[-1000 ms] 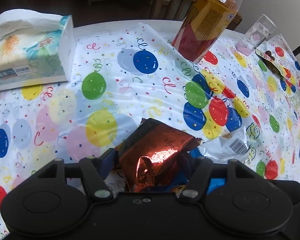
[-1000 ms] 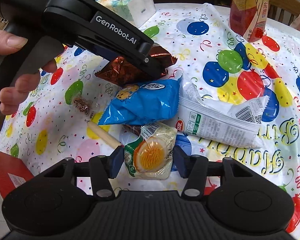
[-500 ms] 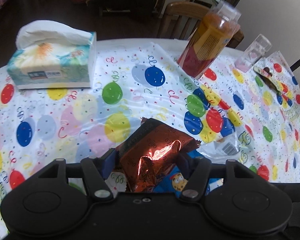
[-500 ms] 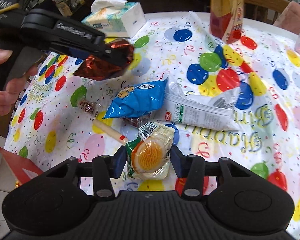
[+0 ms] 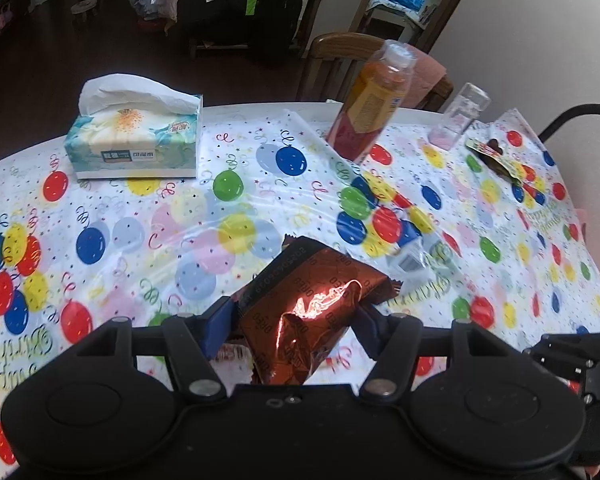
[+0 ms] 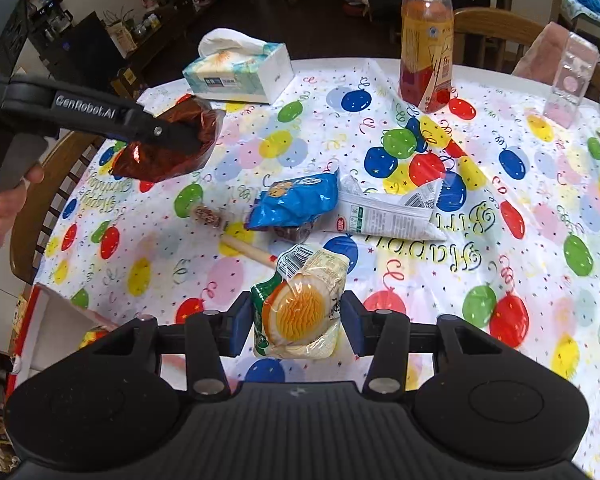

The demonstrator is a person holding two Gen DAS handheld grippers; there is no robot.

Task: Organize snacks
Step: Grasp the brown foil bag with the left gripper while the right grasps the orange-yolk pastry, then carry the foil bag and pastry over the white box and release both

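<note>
Snacks gripped above balloon tablecloth (image 6: 540, 280): copper foil packet (image 5: 312, 320) clamped in left gripper (image 5: 292, 326), orange-disc packet (image 6: 300, 316) pinched in right gripper (image 6: 296, 326)

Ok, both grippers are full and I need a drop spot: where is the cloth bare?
Free: the stretch between the tissue box and the drink bottle, and the right side of the tablecloth past the white packet. Crowded: the middle, around the blue packet and the stick.
</note>
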